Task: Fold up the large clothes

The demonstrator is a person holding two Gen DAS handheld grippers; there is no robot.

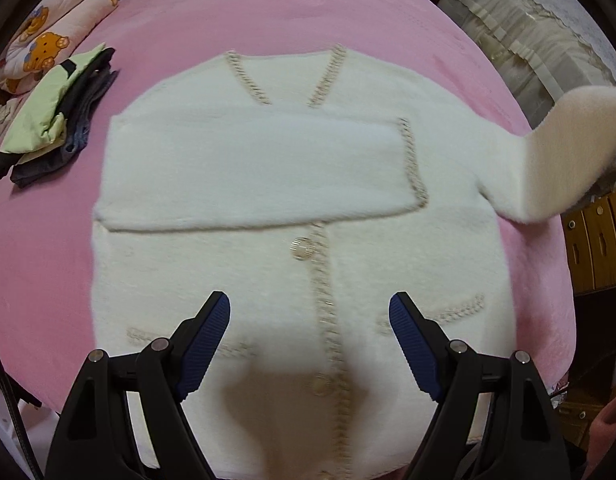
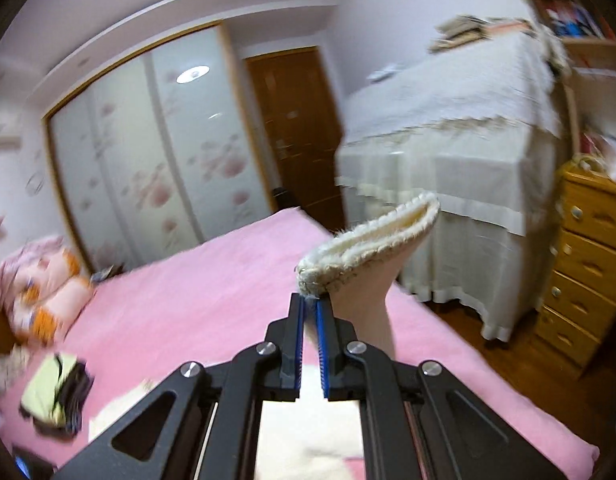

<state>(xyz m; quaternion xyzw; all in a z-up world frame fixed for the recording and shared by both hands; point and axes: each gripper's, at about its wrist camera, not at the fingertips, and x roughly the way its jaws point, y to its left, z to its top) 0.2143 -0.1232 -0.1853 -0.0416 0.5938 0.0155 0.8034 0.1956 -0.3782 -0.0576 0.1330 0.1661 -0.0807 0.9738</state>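
A white fluffy cardigan [image 1: 292, 208] with beige braided trim lies flat, front up, on the pink bed [image 1: 268, 8]. Its left sleeve is folded across the chest. Its right sleeve [image 1: 560, 148] is lifted off the bed at the right. My left gripper [image 1: 310, 340] is open and empty, hovering above the cardigan's lower front. My right gripper [image 2: 310, 308] is shut on the cuff of the right sleeve [image 2: 368, 240] and holds it up above the bed [image 2: 188, 296].
A stack of folded clothes [image 1: 52, 116] sits at the bed's left, with a bear-print pillow [image 1: 48, 28] behind it. A lace-covered piece of furniture [image 2: 460, 128] and a wooden drawer chest [image 2: 588, 248] stand to the right. A sliding wardrobe [image 2: 148, 152] is beyond the bed.
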